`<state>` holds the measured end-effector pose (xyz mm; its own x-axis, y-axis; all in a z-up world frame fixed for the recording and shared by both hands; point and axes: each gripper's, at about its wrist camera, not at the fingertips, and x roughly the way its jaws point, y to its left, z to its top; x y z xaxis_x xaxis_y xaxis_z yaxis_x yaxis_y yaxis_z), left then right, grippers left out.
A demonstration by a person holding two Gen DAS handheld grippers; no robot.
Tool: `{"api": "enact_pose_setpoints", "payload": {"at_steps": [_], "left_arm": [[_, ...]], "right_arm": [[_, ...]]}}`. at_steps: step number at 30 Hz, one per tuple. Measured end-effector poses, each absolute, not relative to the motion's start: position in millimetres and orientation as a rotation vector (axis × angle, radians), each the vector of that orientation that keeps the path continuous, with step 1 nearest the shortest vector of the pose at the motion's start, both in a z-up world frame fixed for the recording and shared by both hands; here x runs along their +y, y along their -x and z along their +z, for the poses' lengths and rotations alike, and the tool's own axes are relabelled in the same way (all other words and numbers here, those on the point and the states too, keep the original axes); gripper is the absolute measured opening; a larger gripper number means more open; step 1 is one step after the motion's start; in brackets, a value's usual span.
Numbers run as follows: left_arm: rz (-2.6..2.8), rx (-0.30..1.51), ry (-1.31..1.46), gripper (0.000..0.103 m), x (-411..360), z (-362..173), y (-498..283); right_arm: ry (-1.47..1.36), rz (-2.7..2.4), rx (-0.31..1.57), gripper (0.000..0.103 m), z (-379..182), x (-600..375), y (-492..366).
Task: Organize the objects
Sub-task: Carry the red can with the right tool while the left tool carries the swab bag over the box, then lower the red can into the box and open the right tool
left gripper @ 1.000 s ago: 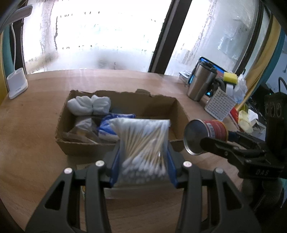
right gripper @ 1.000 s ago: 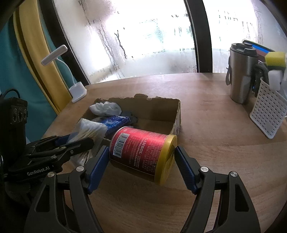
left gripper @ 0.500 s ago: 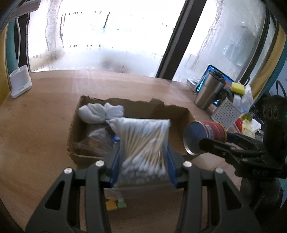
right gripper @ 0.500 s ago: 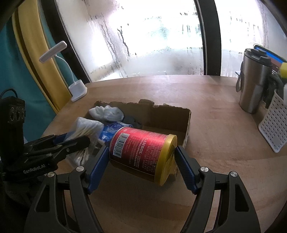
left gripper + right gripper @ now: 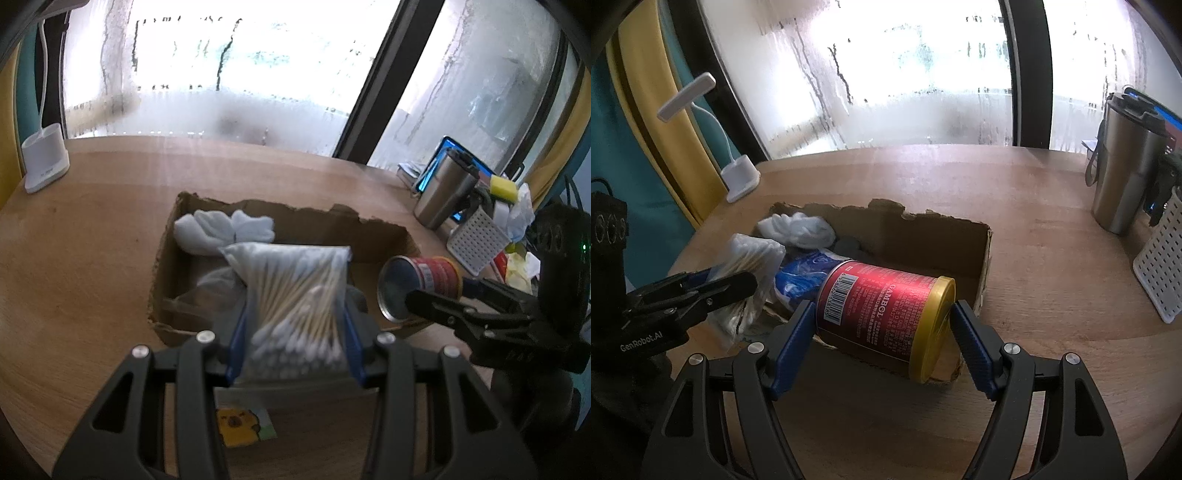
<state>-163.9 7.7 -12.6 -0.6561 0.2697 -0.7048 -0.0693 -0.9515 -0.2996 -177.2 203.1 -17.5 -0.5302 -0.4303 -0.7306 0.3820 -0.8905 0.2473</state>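
A: Surface and surroundings?
B: Round wooden table (image 5: 1034, 266) against fogged windows (image 5: 916, 74); a torn cardboard box (image 5: 384, 229) sits mid-table.

A: Jaws?
B: Left gripper (image 5: 295, 328) clamps a bag of cotton swabs (image 5: 295, 295) above the box's near edge. Right gripper (image 5: 882, 325) clamps a red can (image 5: 882, 306), tilted sideways, there too.

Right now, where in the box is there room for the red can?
The right half of the cardboard box shows bare floor, between the blue packet and the right wall. The left half is crowded: white socks, plastic bags, that packet. The red can and cotton swab bag hang gripped above the near edge.
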Motion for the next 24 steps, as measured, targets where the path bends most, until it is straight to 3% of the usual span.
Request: {"api": "enact_pose_setpoints", "payload": {"at_steps": [24], "left_arm": [[2.663, -0.375, 1.198, 0.045, 5.0, -13.4, 171.4]], "right_arm": [[-1.237, -2.43, 0.086, 0.077, -36.8, 185.5, 178.0]]}}
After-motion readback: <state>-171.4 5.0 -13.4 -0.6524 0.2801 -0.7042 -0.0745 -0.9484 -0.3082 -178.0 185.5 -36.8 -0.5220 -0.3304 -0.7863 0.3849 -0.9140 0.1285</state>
